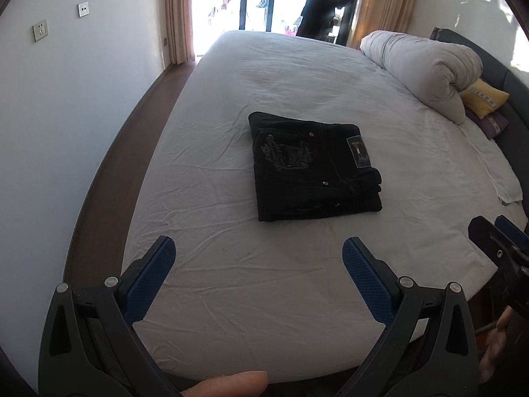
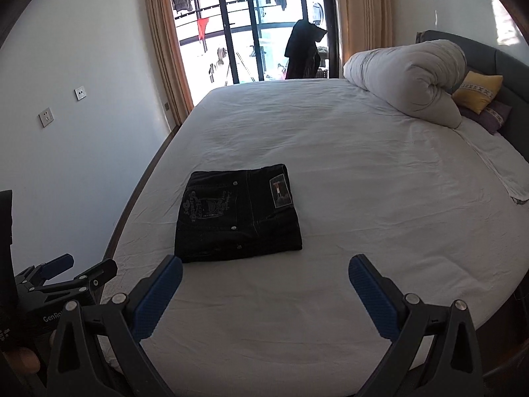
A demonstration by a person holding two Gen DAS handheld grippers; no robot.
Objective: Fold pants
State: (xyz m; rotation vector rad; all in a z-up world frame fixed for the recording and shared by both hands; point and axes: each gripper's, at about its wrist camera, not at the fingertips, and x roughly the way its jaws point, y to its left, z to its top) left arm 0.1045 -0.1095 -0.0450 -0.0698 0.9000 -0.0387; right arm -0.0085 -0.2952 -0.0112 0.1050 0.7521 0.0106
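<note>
- Black pants [image 1: 314, 168] folded into a compact rectangle, lying flat on the white sheet of the bed [image 1: 297, 76], nearer the bed's left edge than its middle.
- Back pocket with pale embroidery facing up; a small rectangular patch at the waistband side, metal rivets showing.
- Left gripper [image 1: 258, 258] spread wide, nothing between the blue pads [image 1: 363, 274] — hanging above bare sheet, short of the pants' near edge.
- Right gripper [image 2: 264, 273] likewise fully apart and empty, above the sheet just this side of the pants, touching nothing.
- In the right wrist view, the left gripper's fingers seen low at the left edge, off the mattress side.
- A fingertip [image 1: 228, 382] at the bottom of the left wrist view.
- Rolled white duvet [image 2: 406, 79] at the far right by the headboard, with a yellow cushion [image 2: 476, 91] just beside it.
- Beyond the bed, a glass balcony door [image 2: 264, 26] between tan curtains [image 2: 162, 39], with a dark garment [image 2: 304, 49] hanging there.
</note>
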